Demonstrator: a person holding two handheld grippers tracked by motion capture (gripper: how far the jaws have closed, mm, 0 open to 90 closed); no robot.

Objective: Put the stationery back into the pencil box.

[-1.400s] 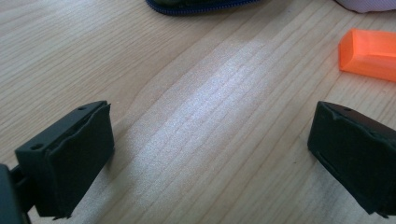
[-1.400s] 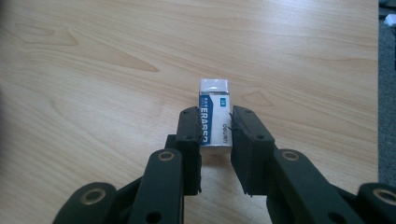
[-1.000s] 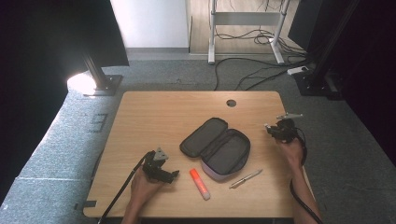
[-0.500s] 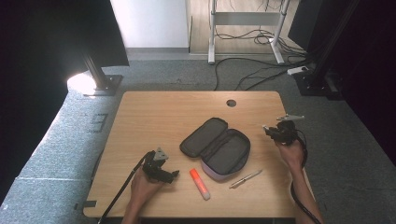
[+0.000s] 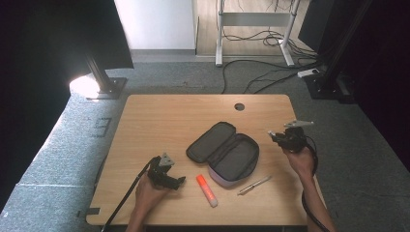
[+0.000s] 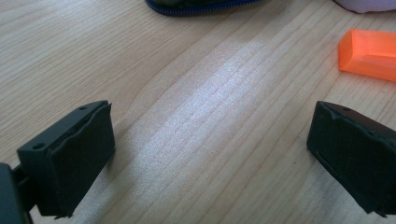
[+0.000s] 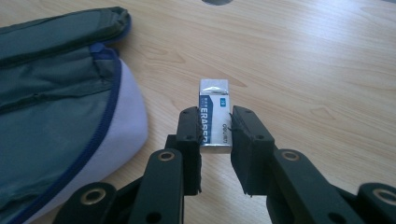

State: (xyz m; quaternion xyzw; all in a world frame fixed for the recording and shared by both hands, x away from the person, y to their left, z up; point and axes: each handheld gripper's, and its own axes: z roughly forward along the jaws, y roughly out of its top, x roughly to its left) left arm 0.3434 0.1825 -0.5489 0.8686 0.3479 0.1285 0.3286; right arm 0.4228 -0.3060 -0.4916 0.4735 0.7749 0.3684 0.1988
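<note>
Jaws of the right gripper [image 7: 215,128] are clamping a small rectangular paper-sleeved eraser [image 7: 215,114] beside the open grey fabric pencil case [image 5: 227,152]; the left gripper [image 6: 210,154] is resting with jaws apart over bare woodgrain table [image 5: 159,121].

High view: fixed above the near edge of the table [image 5: 159,116], facing forward and down, far enough to take in the whole top and the floor behind.

Left gripper view: low over the wood, close, facing the orange marker [image 6: 371,53] and the pencil case [image 6: 201,4].

Right gripper view: close, looking along its jaws past the eraser [image 7: 215,116]; the pencil case [image 7: 60,93] appears in all three views.
</note>
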